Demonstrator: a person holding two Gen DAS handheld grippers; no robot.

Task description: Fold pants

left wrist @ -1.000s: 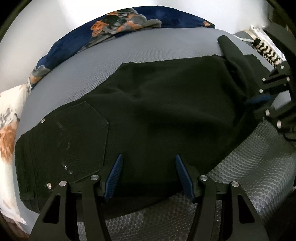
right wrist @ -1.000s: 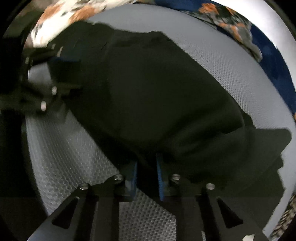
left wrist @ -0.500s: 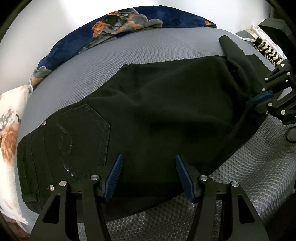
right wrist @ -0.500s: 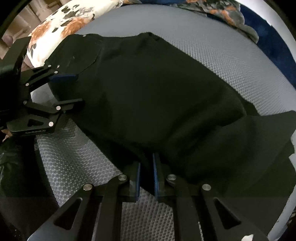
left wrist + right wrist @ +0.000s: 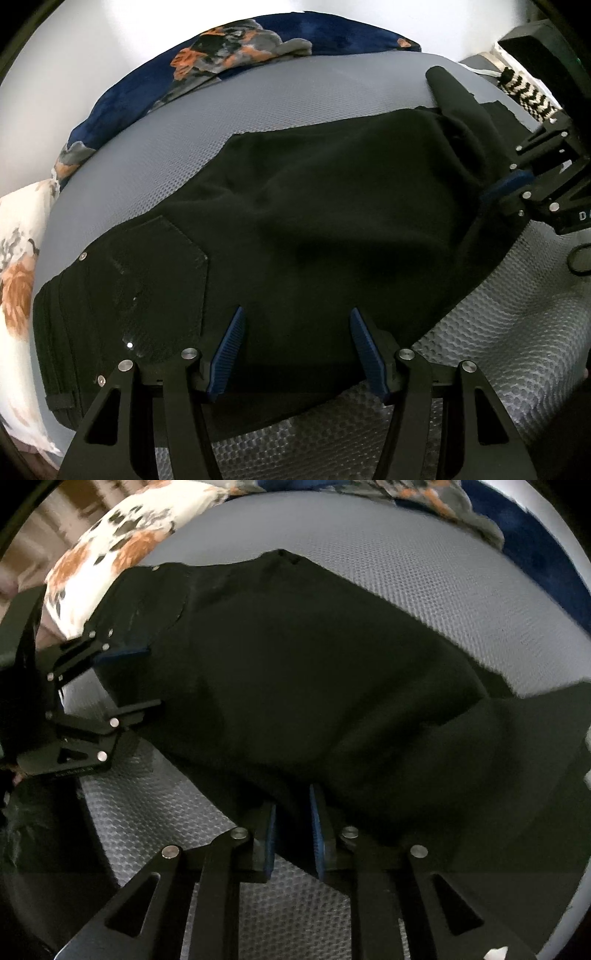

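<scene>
Pants (image 5: 332, 229) black, lying flat on grey mesh mattress (image 5: 498, 332), long axis running side to side across both views: waistband and back pocket (image 5: 155, 280) toward left side, legs toward right

Left gripper (image 5: 295, 347) at near edge of cloth, just right of pocket, jaws spread about half way, blue pads either side of thigh fabric with clear gaps, nothing pinched. Seen from right wrist view (image 5: 125, 679) same story: fingers apart, hovering at seat area

Right gripper (image 5: 291, 834) nearly pressed together, pinching a bunch of pants fabric at near edge of leg section; cloth rising into jaws and draping away from them. In left wrist view (image 5: 506, 184) blue pad visible against a lifted ridge of cloth

Beyond right gripper, leg ends (image 5: 535, 731) trailing off toward far right, partly doubled; a rolled dark fold (image 5: 454, 99) standing up at far right end

Key relation: cloth extends from right gripper toward left one along long axis, so likely fold goes right-to-left, leg end carried over toward waistband. Right hand nearer the free end and already holding; left nearer the waist, free to pin or catch. Risk: single-layer pinch letting lower leg lag behind

Farther back: floral pillow (image 5: 18, 266) beside waistband, navy floral blanket (image 5: 236, 48) along far edge of mattress, wall behind
</scene>
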